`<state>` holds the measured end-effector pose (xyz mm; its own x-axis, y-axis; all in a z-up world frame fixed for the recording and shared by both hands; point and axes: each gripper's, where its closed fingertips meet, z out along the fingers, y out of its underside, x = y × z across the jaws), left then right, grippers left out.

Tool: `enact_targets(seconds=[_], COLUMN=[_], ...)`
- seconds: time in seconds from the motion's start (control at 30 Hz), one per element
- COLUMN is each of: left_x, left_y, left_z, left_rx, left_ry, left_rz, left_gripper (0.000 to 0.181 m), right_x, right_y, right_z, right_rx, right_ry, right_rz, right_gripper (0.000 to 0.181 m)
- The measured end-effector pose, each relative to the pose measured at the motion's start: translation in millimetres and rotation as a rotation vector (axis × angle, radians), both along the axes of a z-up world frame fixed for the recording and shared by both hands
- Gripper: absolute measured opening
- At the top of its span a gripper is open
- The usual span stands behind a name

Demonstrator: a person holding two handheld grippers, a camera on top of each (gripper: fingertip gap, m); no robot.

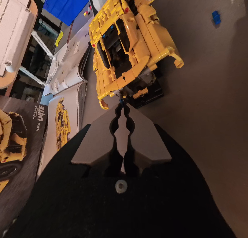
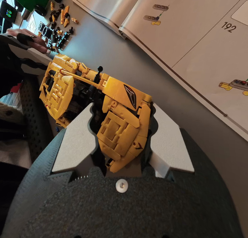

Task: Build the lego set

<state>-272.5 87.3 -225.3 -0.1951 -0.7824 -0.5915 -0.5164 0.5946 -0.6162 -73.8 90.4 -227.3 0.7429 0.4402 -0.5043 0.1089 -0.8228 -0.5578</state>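
Observation:
The yellow lego car (image 1: 128, 46) rests on the grey table, partly built, with a black underside. My left gripper (image 1: 122, 105) is at the car's near end, its jaws almost closed on a small blue piece (image 1: 121, 101) that touches the car's lower edge. In the right wrist view the car (image 2: 120, 131) lies between my right gripper's (image 2: 123, 105) white fingers (image 2: 77, 136), which press on its two sides. A person's hand (image 2: 30, 39) and the left gripper's body show at that view's far left.
An open instruction booklet (image 1: 69, 65) (image 2: 187, 41) and the set's box (image 1: 20, 137) lie beside the car. A loose blue piece (image 1: 216, 17) lies on the table to the right. Several black and yellow loose parts (image 2: 59, 21) lie beyond the car. A blue bin (image 1: 67, 5) stands behind. My right fingertips sit around 20 centimetres from my left ones.

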Motion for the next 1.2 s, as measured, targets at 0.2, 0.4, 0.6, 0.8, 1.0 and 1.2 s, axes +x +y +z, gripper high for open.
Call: enact_targets(seconds=[0.2, 0.4, 0.6, 0.8, 1.0, 1.2], left_x=[1.7, 2.4, -3.3, -2.3, -2.6, -3.3], left_y=[7.5, 2.7, 0.3, -3.9, -0.9, -0.7], left_z=[-0.4, 0.2, 6.3, 3.5, 4.2, 3.0], left_rx=[0.026, -0.248, -0.39, -0.417, -0.395, -0.389], left_ry=[0.013, -0.038, -0.051, -0.039, -0.043, -0.034], left_rz=[0.129, 0.094, 0.058, 0.039, 0.051, 0.057], left_gripper=[0.003, 0.004, 0.019, 0.013, 0.005, 0.006], right_x=[0.6, 3.6, 17.5, 42.6, 53.7, 48.1], right_y=[1.5, 6.4, 3.7, -21.6, -24.3, -29.7], right_z=[-0.1, 0.3, 17.8, 23.9, 17.4, 7.4], right_rx=[-0.014, 0.024, 0.079, 0.187, 0.124, 0.035], right_ry=[-0.008, -0.001, 0.046, 0.003, 0.011, 0.081], right_rz=[-0.035, -0.036, -0.056, 0.004, -0.023, -0.03], right_gripper=[0.079, 0.081, 0.081, 0.06, 0.039, 0.042])
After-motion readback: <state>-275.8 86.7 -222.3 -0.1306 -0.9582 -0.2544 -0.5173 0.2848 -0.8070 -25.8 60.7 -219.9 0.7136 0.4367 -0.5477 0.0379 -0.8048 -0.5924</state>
